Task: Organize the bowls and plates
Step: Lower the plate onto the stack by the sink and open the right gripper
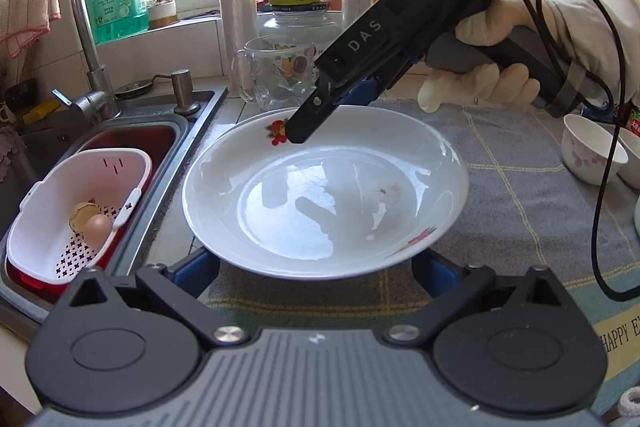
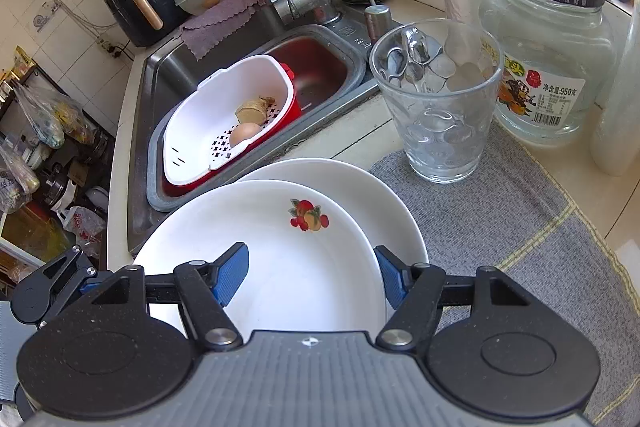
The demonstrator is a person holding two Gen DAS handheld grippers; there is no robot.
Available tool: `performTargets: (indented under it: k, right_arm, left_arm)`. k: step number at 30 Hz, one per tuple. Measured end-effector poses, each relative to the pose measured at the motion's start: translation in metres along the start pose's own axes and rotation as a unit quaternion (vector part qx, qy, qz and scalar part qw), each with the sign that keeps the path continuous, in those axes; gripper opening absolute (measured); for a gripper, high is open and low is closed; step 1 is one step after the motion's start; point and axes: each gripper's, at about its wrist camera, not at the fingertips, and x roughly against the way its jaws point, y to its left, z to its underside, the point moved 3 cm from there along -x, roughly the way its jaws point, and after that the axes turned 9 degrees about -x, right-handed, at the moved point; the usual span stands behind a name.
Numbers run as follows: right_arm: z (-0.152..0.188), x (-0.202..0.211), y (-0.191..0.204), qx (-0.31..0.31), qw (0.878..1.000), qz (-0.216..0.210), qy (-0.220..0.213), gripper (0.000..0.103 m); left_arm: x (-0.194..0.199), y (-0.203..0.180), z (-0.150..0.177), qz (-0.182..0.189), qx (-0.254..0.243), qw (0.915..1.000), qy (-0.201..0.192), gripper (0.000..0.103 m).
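A white plate with fruit prints (image 1: 320, 195) is lifted over a grey mat (image 1: 520, 195). In the right wrist view it (image 2: 288, 259) sits tilted over a second white plate (image 2: 384, 203) below. My right gripper (image 2: 312, 279) straddles the upper plate's rim, one blue pad inside and one outside, jaws wide; from the left wrist view its finger (image 1: 308, 123) rests on the plate's far rim. My left gripper (image 1: 316, 275) is open, blue pads at either side of the plate's near edge, which hides the tips. Two small white bowls (image 1: 592, 151) stand at the right.
A steel sink (image 2: 240, 67) at the left holds a white colander in a red basin (image 2: 224, 119) with an egg and ginger. A glass mug (image 2: 436, 107), a large jar (image 2: 552, 67), a faucet (image 1: 80, 39), soap bottle and rolls line the back.
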Motion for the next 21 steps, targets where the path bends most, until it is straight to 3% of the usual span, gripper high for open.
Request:
performTargets:
  k: [21]
  right_arm:
    - [0.014,0.014,-0.002,-0.019,0.999,0.051,0.001,0.076]
  left_arm:
    - [-0.01,0.015,0.001,0.031,-0.027,0.9992,-0.002,0.101]
